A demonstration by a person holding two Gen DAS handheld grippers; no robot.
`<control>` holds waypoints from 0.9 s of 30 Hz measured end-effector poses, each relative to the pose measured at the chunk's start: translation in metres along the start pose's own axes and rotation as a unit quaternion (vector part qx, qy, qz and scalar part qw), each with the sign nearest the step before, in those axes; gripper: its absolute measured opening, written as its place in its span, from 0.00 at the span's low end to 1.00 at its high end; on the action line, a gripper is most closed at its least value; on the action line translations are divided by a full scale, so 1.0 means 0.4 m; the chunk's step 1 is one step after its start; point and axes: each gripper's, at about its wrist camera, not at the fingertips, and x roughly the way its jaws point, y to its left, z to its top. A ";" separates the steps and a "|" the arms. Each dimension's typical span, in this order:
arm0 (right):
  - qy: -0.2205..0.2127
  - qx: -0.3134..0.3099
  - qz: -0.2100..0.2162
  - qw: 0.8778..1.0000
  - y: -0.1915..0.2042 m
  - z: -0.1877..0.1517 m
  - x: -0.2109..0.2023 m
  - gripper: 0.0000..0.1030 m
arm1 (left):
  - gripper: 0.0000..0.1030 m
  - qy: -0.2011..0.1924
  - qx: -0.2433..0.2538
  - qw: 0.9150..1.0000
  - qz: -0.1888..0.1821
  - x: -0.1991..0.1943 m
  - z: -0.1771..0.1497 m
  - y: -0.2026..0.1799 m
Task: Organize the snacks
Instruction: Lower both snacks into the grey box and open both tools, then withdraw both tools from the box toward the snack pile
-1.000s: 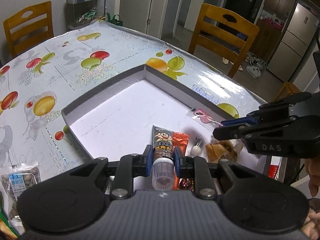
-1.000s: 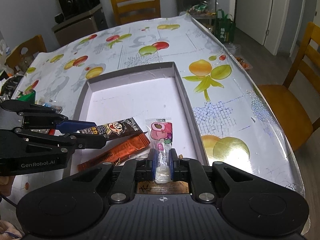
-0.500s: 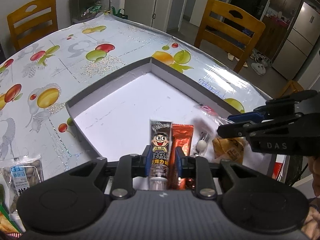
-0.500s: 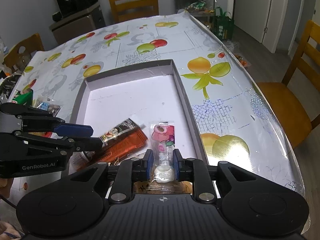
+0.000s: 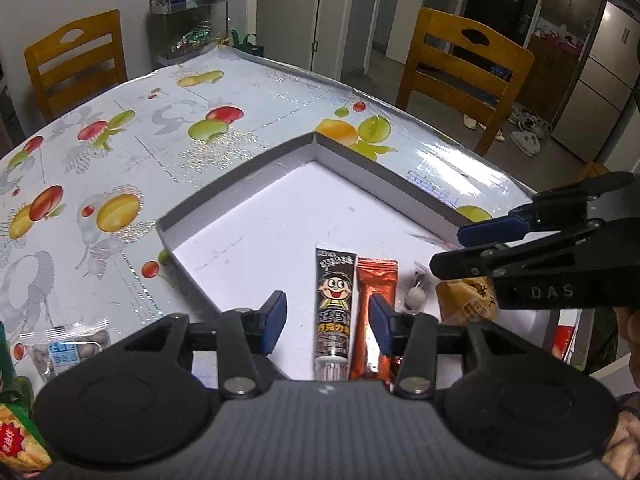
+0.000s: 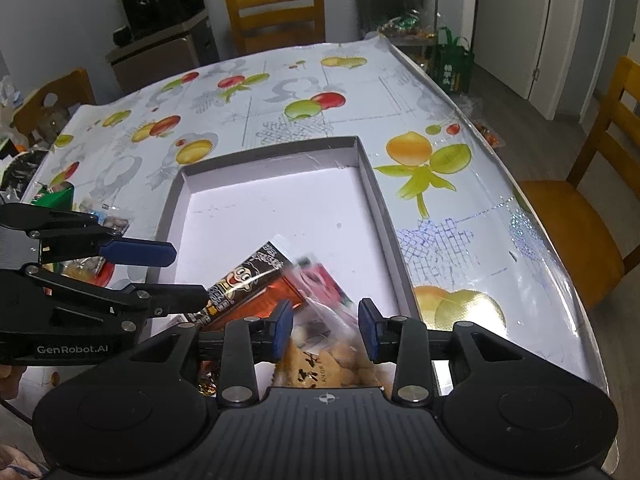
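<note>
A shallow grey-walled box [image 5: 240,178] with a white floor lies on the fruit-print table. In it lie a dark cartoon tube snack [image 5: 334,304], an orange sachet [image 5: 374,312], a clear lollipop packet [image 5: 416,294] and a yellow cookie bag [image 5: 464,300]. My left gripper [image 5: 327,322] is open, its jaws either side of the tube snack and sachet. My right gripper [image 6: 325,330] is open above the cookie bag [image 6: 332,364] and the pink lollipop packet [image 6: 326,284]. The tube snack [image 6: 240,280] lies left of it, by the left gripper [image 6: 172,276].
Outside the box to the left lie a clear nut packet [image 5: 68,346], a green-and-red snack bag [image 5: 16,432] and more wrappers [image 6: 86,268]. Wooden chairs [image 5: 460,68] stand around the table. A wire rack [image 6: 396,4] with bags stands behind it.
Both grippers have opened. The left one has let go of the tube snack, which now lies in the box beside the orange sachet. The right one has let go of the lollipop packet.
</note>
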 end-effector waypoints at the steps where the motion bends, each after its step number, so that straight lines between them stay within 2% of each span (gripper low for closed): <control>1: -0.001 -0.002 0.000 1.000 0.004 0.001 0.000 0.37 | 0.42 -0.002 -0.002 1.000 0.001 -0.004 -0.001 0.004; 15: -0.017 -0.017 0.018 1.000 0.066 0.021 -0.006 0.43 | 0.42 -0.015 -0.024 0.999 0.029 -0.067 -0.037 0.060; 21: -0.035 -0.034 0.035 0.998 0.116 0.038 -0.013 0.44 | 0.42 -0.021 -0.050 0.997 0.050 -0.109 -0.069 0.111; 27: -0.034 -0.056 0.049 0.997 0.172 0.043 -0.008 0.46 | 0.42 -0.027 -0.076 0.994 0.067 -0.155 -0.101 0.161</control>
